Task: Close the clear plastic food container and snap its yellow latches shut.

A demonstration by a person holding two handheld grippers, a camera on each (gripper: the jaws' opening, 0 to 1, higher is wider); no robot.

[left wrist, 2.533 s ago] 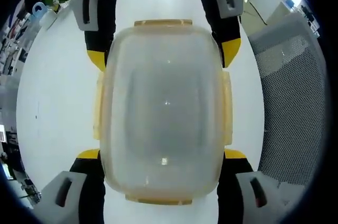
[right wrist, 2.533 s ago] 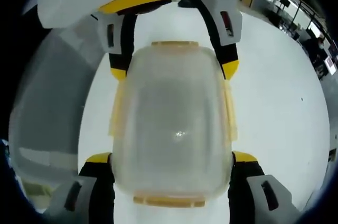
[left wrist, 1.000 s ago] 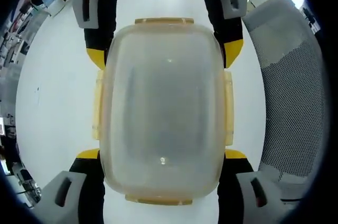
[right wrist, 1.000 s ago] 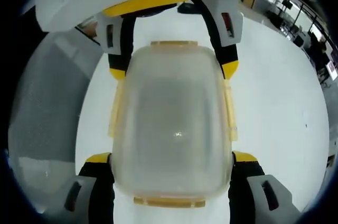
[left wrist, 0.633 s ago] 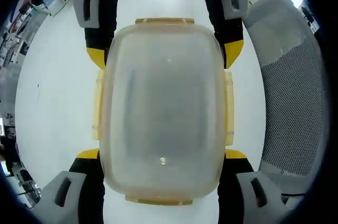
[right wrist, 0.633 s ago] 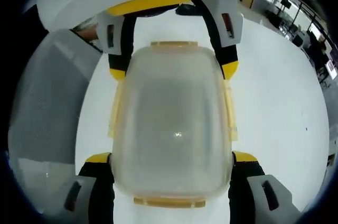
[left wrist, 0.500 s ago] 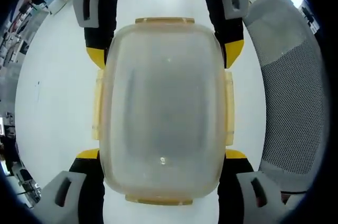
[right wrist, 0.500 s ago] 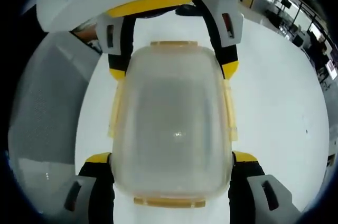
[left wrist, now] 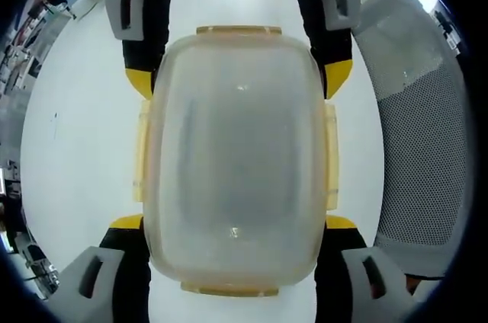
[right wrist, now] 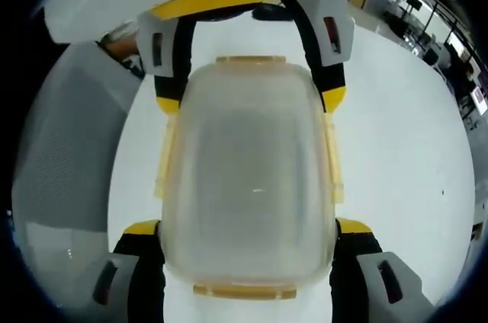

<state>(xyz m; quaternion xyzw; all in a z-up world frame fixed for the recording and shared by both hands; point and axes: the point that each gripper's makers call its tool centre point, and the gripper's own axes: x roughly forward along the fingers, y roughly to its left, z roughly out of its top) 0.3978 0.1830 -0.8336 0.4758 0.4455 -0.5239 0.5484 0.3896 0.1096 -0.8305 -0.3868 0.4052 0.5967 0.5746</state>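
Observation:
The clear plastic container [left wrist: 235,159] has its broad cloudy face turned to the camera and is held over the white table. Yellow latches run along its ends [left wrist: 238,31] and its long sides [left wrist: 331,157]; whether they are snapped down I cannot tell. My left gripper [left wrist: 232,222] is shut on the container's near end, yellow tips against both sides. The right gripper [left wrist: 238,81] clamps the far end. In the right gripper view the same container [right wrist: 248,178] sits between my right gripper [right wrist: 246,226] at the bottom and the left gripper [right wrist: 249,91] at the top.
A white table [left wrist: 76,148] lies under the container. A grey mesh chair back [left wrist: 415,117] stands at the right of the left gripper view and at the left of the right gripper view [right wrist: 61,148]. Office desks [right wrist: 427,26] are far off.
Both grippers keep the same hold on the container. Only the background has slid a little, so the cameras have moved slightly.

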